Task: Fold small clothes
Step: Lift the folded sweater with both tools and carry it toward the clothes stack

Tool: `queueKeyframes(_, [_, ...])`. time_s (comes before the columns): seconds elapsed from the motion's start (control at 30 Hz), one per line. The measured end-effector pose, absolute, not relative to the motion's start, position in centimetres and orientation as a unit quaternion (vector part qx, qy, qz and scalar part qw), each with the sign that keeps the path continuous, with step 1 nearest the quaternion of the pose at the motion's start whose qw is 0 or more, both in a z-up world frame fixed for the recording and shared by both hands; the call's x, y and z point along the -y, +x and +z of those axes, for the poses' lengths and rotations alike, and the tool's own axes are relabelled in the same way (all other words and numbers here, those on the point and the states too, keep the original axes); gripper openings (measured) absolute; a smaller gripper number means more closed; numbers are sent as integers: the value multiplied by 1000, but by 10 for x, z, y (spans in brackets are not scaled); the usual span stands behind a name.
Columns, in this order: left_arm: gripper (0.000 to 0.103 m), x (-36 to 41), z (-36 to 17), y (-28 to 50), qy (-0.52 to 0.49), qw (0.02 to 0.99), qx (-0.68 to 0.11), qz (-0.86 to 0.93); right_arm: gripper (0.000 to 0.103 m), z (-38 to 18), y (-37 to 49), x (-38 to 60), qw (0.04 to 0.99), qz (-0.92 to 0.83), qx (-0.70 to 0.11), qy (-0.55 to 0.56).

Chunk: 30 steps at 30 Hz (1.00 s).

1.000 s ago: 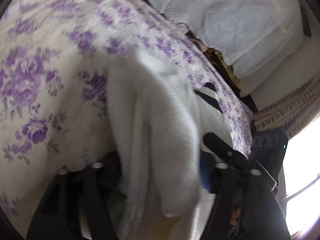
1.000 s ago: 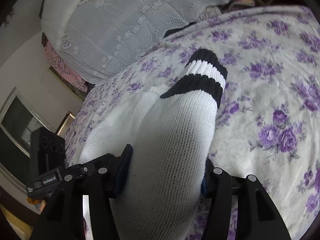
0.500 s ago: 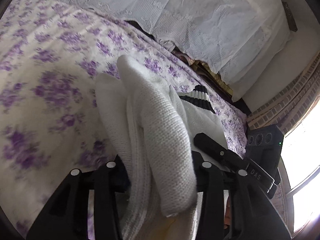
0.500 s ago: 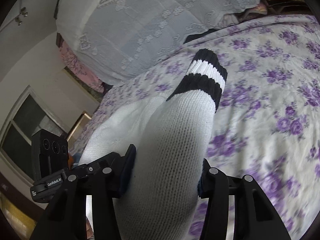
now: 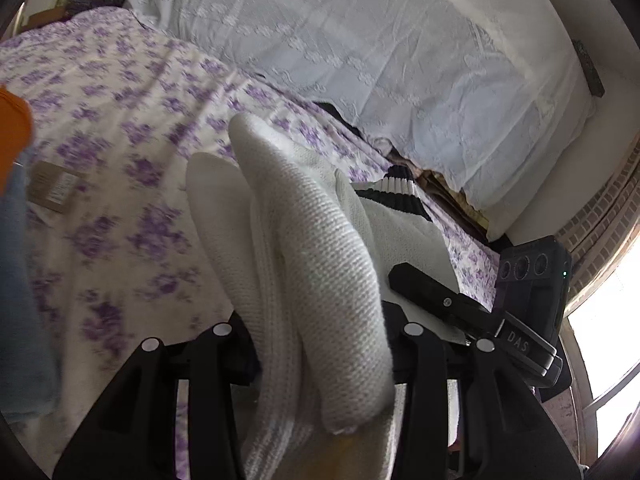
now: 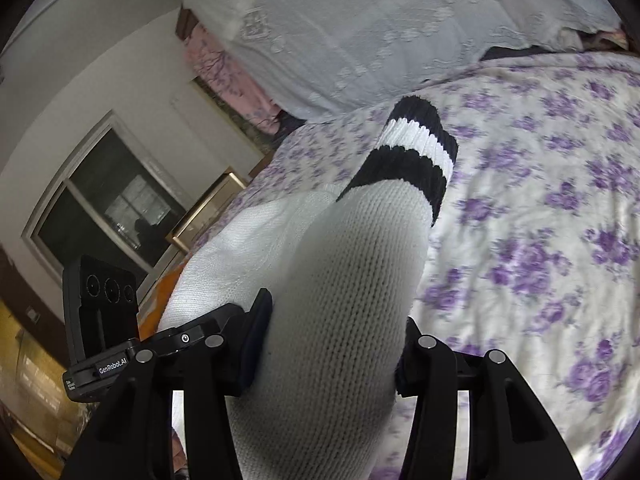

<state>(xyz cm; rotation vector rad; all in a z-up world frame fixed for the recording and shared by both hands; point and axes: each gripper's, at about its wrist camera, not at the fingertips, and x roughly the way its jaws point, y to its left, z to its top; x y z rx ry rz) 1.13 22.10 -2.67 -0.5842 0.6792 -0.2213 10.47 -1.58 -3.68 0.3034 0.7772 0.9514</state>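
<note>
A white knit sock [image 5: 320,264] with a black-and-white striped cuff [image 5: 394,194] is held between both grippers above the bed. My left gripper [image 5: 320,344] is shut on its toe end, which is doubled into thick folds. My right gripper [image 6: 332,344] is shut on the leg part, with the striped cuff [image 6: 416,148] pointing away. Each gripper shows in the other's view, the right gripper [image 5: 520,312] at the right and the left gripper [image 6: 104,320] at the left.
A purple-flowered bedsheet [image 5: 120,152] lies below, also in the right wrist view [image 6: 540,220]. A white lace-covered bedding pile [image 5: 380,52] lies at the head. Blue and orange clothing [image 5: 16,200] sits at the left edge. A window [image 6: 104,204] is on the wall.
Both grippers have lifted the sock higher off the bed and tilted up, so more of the pillows and wall shows. Blue and orange clothing has come into the left view.
</note>
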Motion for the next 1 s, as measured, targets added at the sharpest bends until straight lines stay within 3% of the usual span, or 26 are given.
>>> queueKeyframes(0.63, [40,-347,65,-92,-271,936,-224,24,51,65,54,-170,748,569,-335,67])
queueKeyframes(1.0, [41,-441,23,-126,-339,907,-226,111,51,29,45,-294,700,596,-395,-2])
